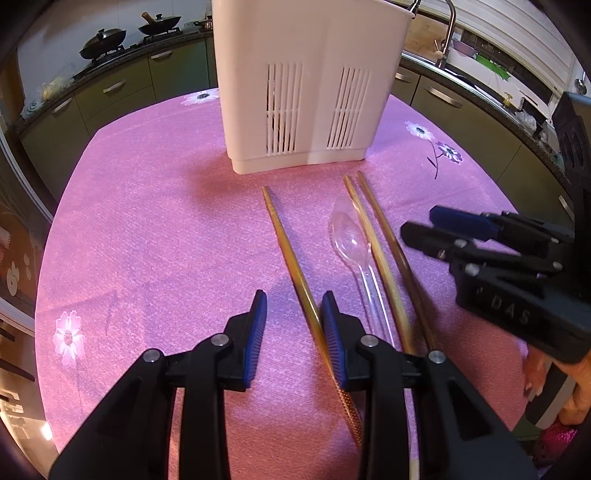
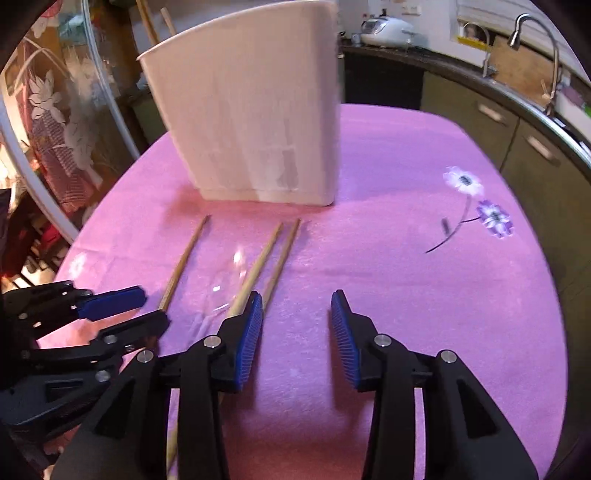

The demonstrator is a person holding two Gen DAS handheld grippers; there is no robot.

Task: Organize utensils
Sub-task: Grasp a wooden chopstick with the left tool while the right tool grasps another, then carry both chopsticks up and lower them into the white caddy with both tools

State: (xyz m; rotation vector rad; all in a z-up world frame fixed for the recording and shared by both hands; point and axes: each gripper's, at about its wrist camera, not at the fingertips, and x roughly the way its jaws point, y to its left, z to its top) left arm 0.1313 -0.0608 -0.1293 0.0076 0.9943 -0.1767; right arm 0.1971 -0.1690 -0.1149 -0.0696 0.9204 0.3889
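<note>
A white slotted utensil holder (image 1: pixel 303 85) stands at the back of the pink table; it also shows in the right wrist view (image 2: pixel 255 118). Three wooden chopsticks lie in front of it: one alone (image 1: pixel 291 258) on the left, two side by side (image 1: pixel 384 258) on the right. A clear plastic spoon (image 1: pixel 351 240) lies between them. My left gripper (image 1: pixel 293 317) is open and empty; the lone chopstick runs beside its right finger. My right gripper (image 2: pixel 295 317) is open and empty, just right of the chopstick pair (image 2: pixel 273 254). It shows in the left wrist view (image 1: pixel 424 221).
The pink flowered tablecloth (image 1: pixel 147 240) covers a round table. Kitchen counters with woks (image 1: pixel 103 40) and a sink tap (image 2: pixel 535 48) ring the back. Two sticks (image 2: pixel 155 22) rise from the holder. The left gripper shows in the right wrist view (image 2: pixel 144 310).
</note>
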